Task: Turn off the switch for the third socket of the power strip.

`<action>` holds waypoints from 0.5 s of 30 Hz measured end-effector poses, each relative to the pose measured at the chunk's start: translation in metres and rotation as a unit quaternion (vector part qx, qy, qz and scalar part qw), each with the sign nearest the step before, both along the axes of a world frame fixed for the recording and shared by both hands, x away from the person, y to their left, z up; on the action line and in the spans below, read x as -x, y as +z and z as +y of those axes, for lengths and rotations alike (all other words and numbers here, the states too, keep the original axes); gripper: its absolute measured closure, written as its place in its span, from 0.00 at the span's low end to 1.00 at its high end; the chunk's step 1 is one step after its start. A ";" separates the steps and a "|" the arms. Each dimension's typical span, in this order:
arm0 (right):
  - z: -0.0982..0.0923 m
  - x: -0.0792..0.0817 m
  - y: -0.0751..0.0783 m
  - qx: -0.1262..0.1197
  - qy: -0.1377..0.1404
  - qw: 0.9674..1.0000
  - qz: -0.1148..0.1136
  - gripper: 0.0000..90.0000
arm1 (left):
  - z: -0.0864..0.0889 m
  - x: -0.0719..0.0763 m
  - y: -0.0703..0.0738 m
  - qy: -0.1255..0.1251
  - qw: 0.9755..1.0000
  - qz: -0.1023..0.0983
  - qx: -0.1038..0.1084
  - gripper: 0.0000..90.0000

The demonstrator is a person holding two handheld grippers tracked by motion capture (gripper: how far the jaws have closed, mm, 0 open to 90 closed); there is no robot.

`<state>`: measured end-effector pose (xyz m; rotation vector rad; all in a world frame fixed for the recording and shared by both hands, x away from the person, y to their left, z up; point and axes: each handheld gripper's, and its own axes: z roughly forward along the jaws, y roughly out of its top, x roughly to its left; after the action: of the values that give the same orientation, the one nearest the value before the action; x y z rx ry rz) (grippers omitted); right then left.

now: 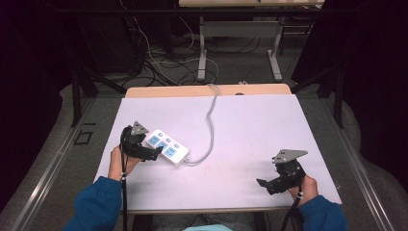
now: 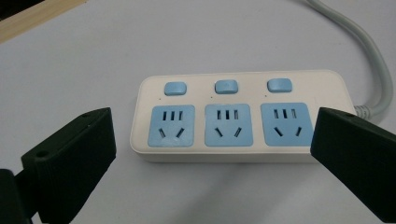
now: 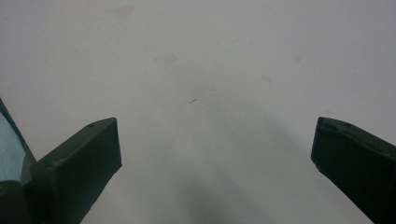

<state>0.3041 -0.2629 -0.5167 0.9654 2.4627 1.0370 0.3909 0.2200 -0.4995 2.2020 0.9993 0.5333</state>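
The power strip [image 1: 167, 147] lies flat on the white surface [image 1: 240, 139] toward its left side, sockets up, with its grey cord [image 1: 210, 126] running off toward the far edge. The left hand-held gripper [image 1: 155, 153] sits just beside the strip's near end; in the left gripper view its two black jaws stand spread wide on either side of the strip [image 2: 240, 116], with a gap between each pad and the casing, so nothing is being pinched. The right hand-held gripper [image 1: 263, 184] hovers well apart on the right, its jaws likewise spread over bare surface [image 3: 210, 70] with nothing between them. Judging from this, the strip is resting free and any work on it is either just finished or not yet begun: no plug is in any of the three blue sockets [image 2: 228, 124], and the three blue switches [image 2: 226, 87] sit above them, though whether each is on or off is hard to tell from this angle. The cord's far end passes over the back edge, so where it leads is hidden. The high view is small and dim, so the left jaws possibly overlap the strip's corner there without touching it.
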 end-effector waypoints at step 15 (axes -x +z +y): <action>0.000 0.000 0.000 0.001 0.001 1.000 -0.002 0.01 | 0.006 0.029 -0.001 -0.014 1.000 0.001 0.000 0.00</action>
<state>0.3044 -0.2631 -0.5168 0.9581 2.4612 1.0360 0.3622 0.2264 -0.5010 2.2133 0.9690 0.5189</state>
